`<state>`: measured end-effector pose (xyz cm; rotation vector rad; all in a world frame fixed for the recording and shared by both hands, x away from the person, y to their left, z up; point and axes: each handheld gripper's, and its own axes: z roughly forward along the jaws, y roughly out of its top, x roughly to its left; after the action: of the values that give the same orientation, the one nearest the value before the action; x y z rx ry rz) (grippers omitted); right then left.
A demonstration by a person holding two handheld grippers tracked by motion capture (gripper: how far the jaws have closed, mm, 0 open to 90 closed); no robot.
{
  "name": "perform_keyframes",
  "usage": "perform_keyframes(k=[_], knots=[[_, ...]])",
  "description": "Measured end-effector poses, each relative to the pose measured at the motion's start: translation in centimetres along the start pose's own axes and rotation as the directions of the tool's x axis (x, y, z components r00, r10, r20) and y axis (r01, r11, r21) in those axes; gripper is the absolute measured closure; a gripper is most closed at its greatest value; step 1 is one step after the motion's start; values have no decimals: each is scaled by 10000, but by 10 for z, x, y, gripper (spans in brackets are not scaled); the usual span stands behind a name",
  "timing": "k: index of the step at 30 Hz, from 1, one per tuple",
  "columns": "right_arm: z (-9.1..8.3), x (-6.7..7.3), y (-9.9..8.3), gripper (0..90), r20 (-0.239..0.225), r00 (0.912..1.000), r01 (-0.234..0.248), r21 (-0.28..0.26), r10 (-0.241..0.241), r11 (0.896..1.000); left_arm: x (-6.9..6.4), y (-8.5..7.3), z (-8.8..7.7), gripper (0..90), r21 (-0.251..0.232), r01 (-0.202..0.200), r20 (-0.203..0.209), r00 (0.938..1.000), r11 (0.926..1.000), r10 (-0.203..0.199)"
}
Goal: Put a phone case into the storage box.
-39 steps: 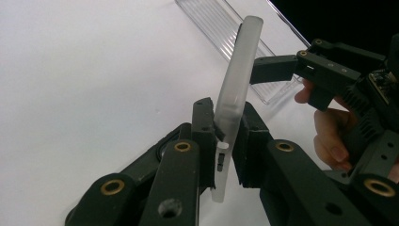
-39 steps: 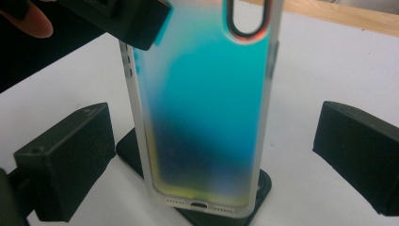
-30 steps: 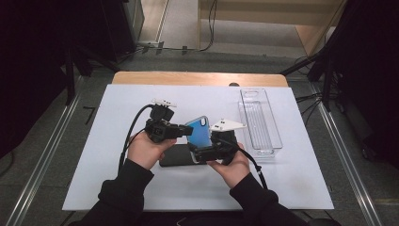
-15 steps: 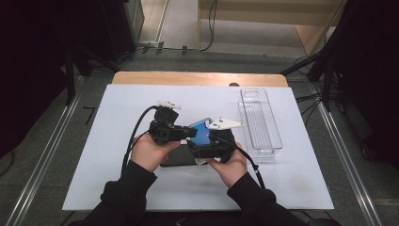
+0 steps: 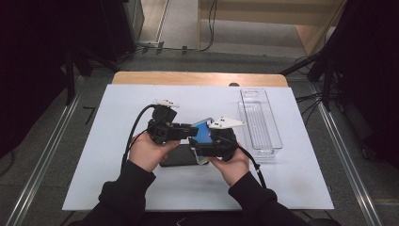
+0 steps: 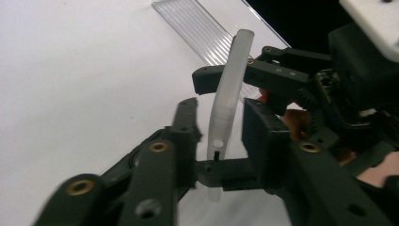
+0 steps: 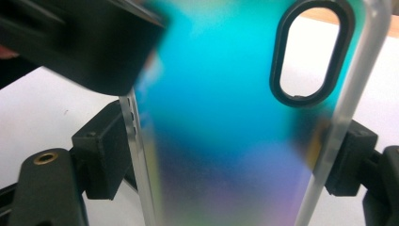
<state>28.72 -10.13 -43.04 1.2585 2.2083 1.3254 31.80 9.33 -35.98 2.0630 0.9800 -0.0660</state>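
Note:
A phone case with a blue iridescent back and a translucent rim is held up over the white table between both hands. My right gripper spans its width, the pads pressing on both long rims of the case; its jaws have just been closing. My left gripper straddles the case's edge from the left. Its jaws have just been opening, and a gap shows on each side of the rim. Below the hands, a dark phone lies flat on the table.
A clear ribbed plastic tray lies lengthwise at the right of the white table cover. A wooden strip runs along the far edge. Black cables trail from both grippers toward the person.
The left gripper's jaws have spread apart off the case rim. The right gripper's jaws have drawn in on the case. Both hands stay in about the same spot.

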Motion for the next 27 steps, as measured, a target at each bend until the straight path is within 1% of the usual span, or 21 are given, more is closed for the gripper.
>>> perform_keyframes(k=[3, 4, 6, 7, 8, 10, 12, 13, 14, 16, 17, 19, 20, 21, 22, 24, 25, 26, 27], knots=[[1, -4, 0, 166, 42, 10000, -3, 86, 3, 10000, 1, 0, -3, 521, -53, 12, 257, 9997, 10000, -11], [1, -6, -1, 167, 79, 9999, -95, 139, 94, 9999, 2, 0, -4, 471, -106, -29, 253, 9997, 9999, 32], [0, -8, -1, 166, 84, 9999, -138, 154, 137, 9998, 3, -1, -5, 454, -97, -135, 255, 9996, 9999, 137], [-1, -11, -1, 166, 88, 9998, -205, 158, 203, 9997, 4, -2, -6, 412, -142, -234, 274, 9993, 9996, 238], [-2, -13, 0, 166, 105, 9997, -223, 154, 221, 9996, 4, -2, -6, 395, -142, -234, 274, 9993, 9996, 238], [-3, -14, 0, 166, 133, 9996, -256, 145, 254, 9996, 6, -3, -7, 393, -188, -316, 385, 9987, 9993, 323], [-6, -20, 1, 166, 149, 9995, -269, 95, 267, 9996, 8, -5, -9, 356, -208, -518, 387, 9979, 9984, 526], [-6, -20, 1, 166, 149, 9995, -269, 95, 267, 9996, 9, -6, -9, 356, -237, -627, 410, 9971, 9977, 636], [-8, -24, 2, 166, 159, 9995, -279, 124, 277, 9995, 10, -7, -9, 354, -309, -688, 413, 9967, 9972, 700], [-9, -26, 2, 166, 168, 9993, -322, 136, 319, 9994, 12, -10, -9, 344, -389, -666, 411, 9968, 9970, 682], [-11, -30, 3, 166, -25, 9991, -413, 125, 413, 9991, 14, -12, -8, 342, -328, -713, 374, 9967, 9969, 725], [-11, -32, 3, 166, -104, 9989, -451, 108, 452, 9989, 16, -16, -7, 335, -237, -911, 470, 9946, 9956, 921], [-12, -33, 3, 166, -179, 9986, -495, 104, 497, 9987, 18, -18, -6, 309, -214, -918, 607, 9938, 9955, 930], [-13, -36, 4, 166, -334, 9984, -449, 133, 454, 9989, 19, -20, -5, 305, -268, -928, 740, 9928, 9953, 945], [-14, -37, 4, 166, -360, 9982, -484, 173, 490, 9987, 21, -23, -5, 305, -345, -1046, 766, 9913, 9939, 1070], [-14, -38, 4, 166, -365, 9982, -469, 199, 476, 9987, 23, -28, -3, 304, -427, -1298, 709, 9886, 9906, 1326], [-15, -39, 5, 166, -330, 9987, -368, 232, 375, 9991, 24, -31, -3, 305, -382, -1381, 651, 9880, 9897, 1404], [-15, -39, 5, 166, -330, 9987, -368, 232, 375, 9991, 26, -33, -2, 305, -322, -1446, 624, 9873, 9890, 1464], [-17, -41, 5, 166, -398, 9987, -318, 266, 329, 9991, 28, -36, -1, 304, -284, -1495, 587, 9868, 9884, 1509]])
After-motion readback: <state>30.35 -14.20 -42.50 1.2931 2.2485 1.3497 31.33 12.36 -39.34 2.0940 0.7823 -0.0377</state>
